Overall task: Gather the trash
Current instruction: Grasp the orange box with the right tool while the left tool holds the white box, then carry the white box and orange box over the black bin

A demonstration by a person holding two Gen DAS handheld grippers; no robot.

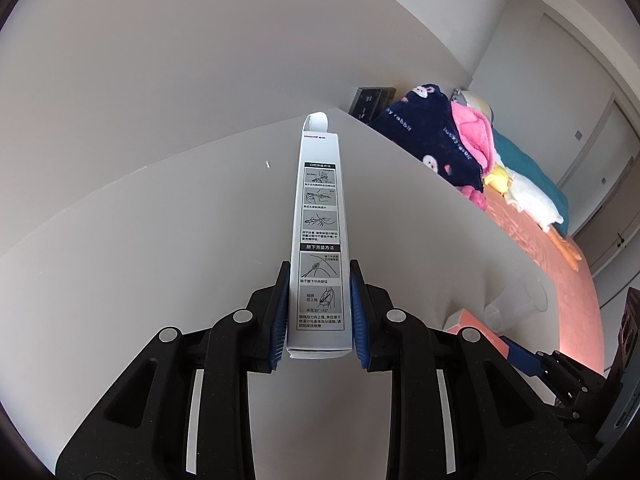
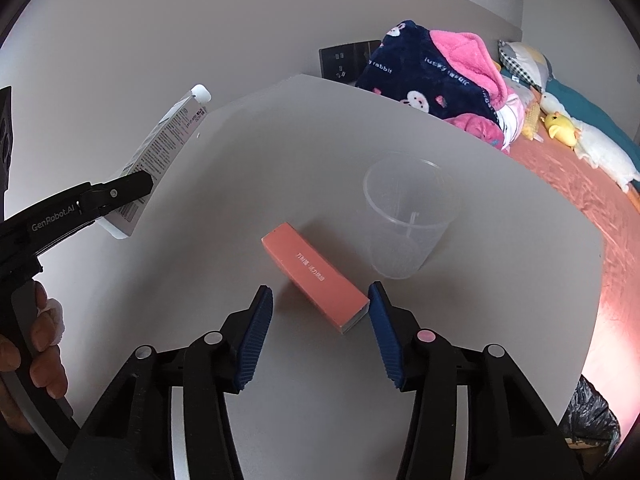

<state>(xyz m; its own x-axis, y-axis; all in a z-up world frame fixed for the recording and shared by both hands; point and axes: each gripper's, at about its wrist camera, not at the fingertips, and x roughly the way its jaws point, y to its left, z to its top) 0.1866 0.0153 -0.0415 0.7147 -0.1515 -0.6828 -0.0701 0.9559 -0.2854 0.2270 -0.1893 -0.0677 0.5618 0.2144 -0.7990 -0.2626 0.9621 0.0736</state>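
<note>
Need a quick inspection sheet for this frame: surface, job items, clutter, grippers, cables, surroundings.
Surface: white table, a tiny white speck near the far edge.
Job's things: white box held off the table; pink box lying flat; clear plastic cup upright beside it.
Clutter: nothing seen.
Grippers: left gripper shut on the white box; right gripper open, jaws straddling the pink box's near end.
Cables: nothing seen.
Surroundings: bed with navy blanket, plush toys, wall sockets, black bag.

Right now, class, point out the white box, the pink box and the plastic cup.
white box (image 1: 320, 216): left wrist view, middle of its printed face, between the left claw's fingers.
pink box (image 2: 316, 276): right wrist view, middle of its top face.
plastic cup (image 2: 408, 216): right wrist view, its clear side wall.
</note>
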